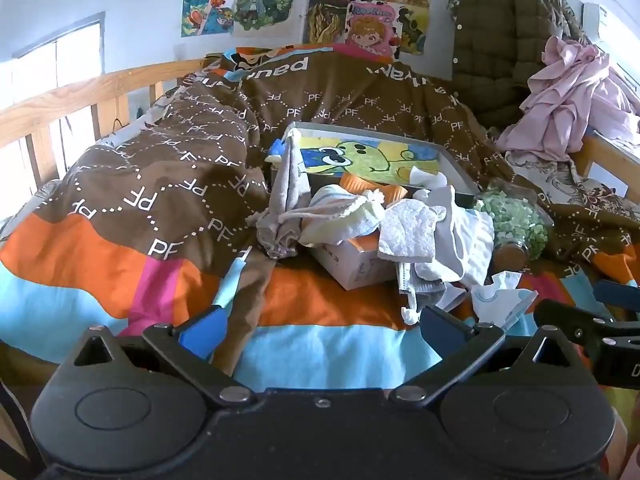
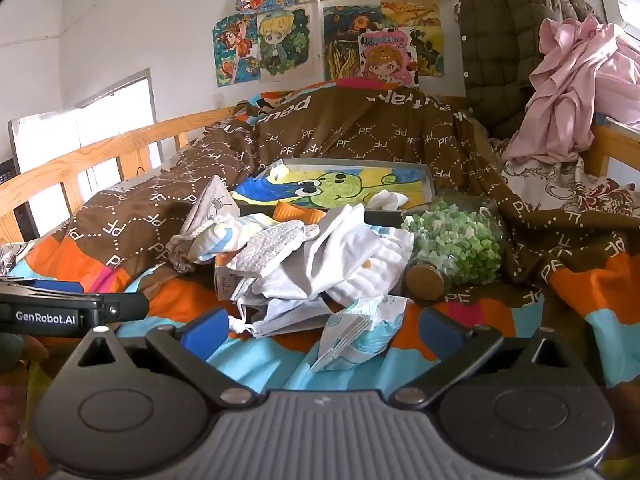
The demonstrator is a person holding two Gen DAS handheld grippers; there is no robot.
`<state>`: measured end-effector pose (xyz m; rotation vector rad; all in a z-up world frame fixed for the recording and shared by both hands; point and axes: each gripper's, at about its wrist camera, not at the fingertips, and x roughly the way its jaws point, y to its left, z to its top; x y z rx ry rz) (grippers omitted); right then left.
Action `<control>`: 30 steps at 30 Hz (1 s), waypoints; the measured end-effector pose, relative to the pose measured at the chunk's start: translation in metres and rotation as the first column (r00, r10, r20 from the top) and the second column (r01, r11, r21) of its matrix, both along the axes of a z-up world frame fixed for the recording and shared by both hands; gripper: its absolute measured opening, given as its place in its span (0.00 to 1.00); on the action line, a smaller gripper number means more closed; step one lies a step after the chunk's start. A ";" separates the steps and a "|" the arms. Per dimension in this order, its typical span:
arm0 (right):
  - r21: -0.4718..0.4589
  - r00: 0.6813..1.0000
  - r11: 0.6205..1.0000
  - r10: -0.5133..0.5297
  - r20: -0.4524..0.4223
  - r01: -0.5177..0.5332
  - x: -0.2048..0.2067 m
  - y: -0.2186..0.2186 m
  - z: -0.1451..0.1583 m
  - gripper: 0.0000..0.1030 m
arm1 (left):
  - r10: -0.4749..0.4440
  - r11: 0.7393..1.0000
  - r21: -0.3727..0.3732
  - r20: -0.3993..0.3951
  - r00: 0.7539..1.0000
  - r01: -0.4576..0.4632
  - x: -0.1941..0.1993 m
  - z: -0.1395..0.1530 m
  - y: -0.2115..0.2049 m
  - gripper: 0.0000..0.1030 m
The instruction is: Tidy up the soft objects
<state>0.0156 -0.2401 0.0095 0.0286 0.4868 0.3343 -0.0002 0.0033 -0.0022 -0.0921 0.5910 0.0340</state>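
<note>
A heap of small soft items lies on the bed. It holds a grey sock (image 1: 286, 204) (image 2: 208, 216), a striped cloth (image 1: 344, 216) (image 2: 224, 236), a white terry cloth (image 1: 410, 232) (image 2: 268, 250), white garments (image 1: 464, 236) (image 2: 332, 256) and a printed white cloth (image 1: 500, 296) (image 2: 360, 332). They drape over a small cardboard box (image 1: 352, 264) (image 2: 224, 280). My left gripper (image 1: 320, 330) is open and empty, short of the heap. My right gripper (image 2: 320, 330) is open and empty, its jaws on either side of the printed cloth's near end.
A framed frog picture (image 1: 372, 156) (image 2: 340, 188) lies behind the heap. A cork-stoppered jar of green bits (image 1: 516, 228) (image 2: 452, 252) lies on its side at right. A brown and orange quilt (image 1: 160, 184) covers the bed. A wooden rail (image 1: 80, 96) runs left; pink clothes (image 1: 572, 92) hang right.
</note>
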 end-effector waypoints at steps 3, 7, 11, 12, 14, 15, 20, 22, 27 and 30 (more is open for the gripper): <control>0.001 1.000 1.000 0.002 0.000 -0.002 0.000 -0.001 0.000 1.00 | 0.001 1.000 0.001 -0.002 1.000 -0.001 0.000 0.000 -0.001 0.99; 0.001 1.000 1.000 0.001 0.001 -0.001 -0.001 0.000 0.000 1.00 | 0.002 1.000 0.002 -0.002 1.000 -0.002 0.000 0.000 -0.001 0.99; 0.003 1.000 1.000 0.005 -0.002 -0.005 0.000 -0.001 0.001 1.00 | 0.002 1.000 0.000 -0.006 1.000 -0.002 0.000 0.000 -0.002 0.99; 0.006 1.000 1.000 0.006 -0.004 -0.006 0.000 -0.001 0.000 1.00 | 0.003 1.000 0.001 -0.006 1.000 -0.003 0.000 0.000 -0.002 0.99; 0.006 1.000 1.000 0.009 -0.004 -0.009 0.000 -0.001 0.000 1.00 | 0.002 1.000 0.000 -0.006 1.000 -0.002 0.000 -0.001 -0.002 0.99; 0.006 1.000 1.000 0.010 -0.003 -0.010 0.000 -0.001 0.000 1.00 | 0.002 1.000 0.000 -0.006 1.000 -0.002 0.000 -0.001 -0.002 0.99; 0.006 1.000 1.000 0.011 -0.001 -0.011 0.000 -0.001 0.000 1.00 | 0.002 1.000 -0.001 -0.006 1.000 -0.002 0.000 -0.001 -0.002 0.99; 0.006 1.000 1.000 0.012 -0.002 -0.012 0.000 0.000 0.000 1.00 | 0.000 1.000 -0.002 -0.007 1.000 0.000 0.000 -0.001 -0.002 0.99; 0.008 1.000 1.000 0.016 -0.002 -0.016 0.000 0.000 -0.001 1.00 | -0.002 1.000 -0.003 -0.004 1.000 0.002 0.000 -0.001 -0.003 0.99; 0.007 1.000 1.000 0.015 0.001 -0.015 -0.001 0.000 -0.001 1.00 | -0.001 1.000 -0.003 -0.003 1.000 0.001 0.000 -0.001 -0.003 0.99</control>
